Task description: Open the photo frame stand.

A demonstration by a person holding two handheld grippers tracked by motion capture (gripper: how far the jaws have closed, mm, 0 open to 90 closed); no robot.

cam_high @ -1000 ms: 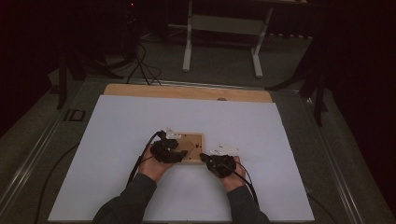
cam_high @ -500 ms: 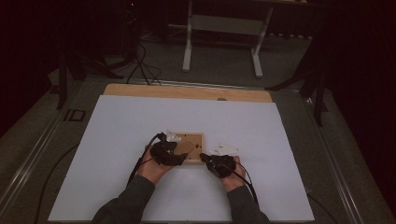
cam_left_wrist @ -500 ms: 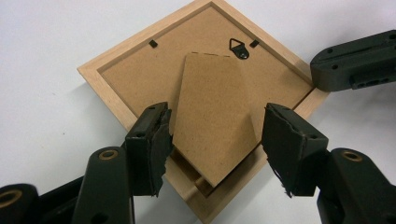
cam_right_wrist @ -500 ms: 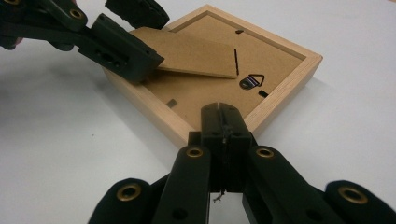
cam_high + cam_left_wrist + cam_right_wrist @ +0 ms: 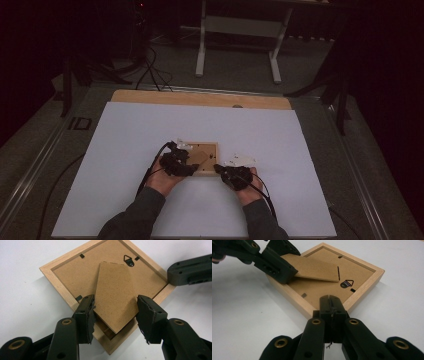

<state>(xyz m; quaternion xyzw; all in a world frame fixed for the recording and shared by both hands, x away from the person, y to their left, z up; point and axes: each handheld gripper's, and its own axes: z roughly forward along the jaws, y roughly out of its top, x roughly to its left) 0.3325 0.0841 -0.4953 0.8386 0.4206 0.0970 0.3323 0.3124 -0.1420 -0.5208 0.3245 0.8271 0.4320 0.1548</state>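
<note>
White table (image 5: pixel 150 130) sheet carries one light wooden picture frame (image 5: pixel 62 287) lying face down. My left gripper (image 5: pixel 115 315), just closing, straddles its one brown fibreboard stand flap (image 5: pixel 115 297); my right gripper (image 5: pixel 331 305), pressed together, rests on the frame's edge.

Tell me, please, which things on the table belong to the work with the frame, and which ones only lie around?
In the job:
- wooden picture frame, lying face down
- its fibreboard stand flap, between the left gripper's jaws
- right gripper, shut, at the frame's edge

Lying about:
- small clear pieces beside the frame
- white sheet covering the table
</note>
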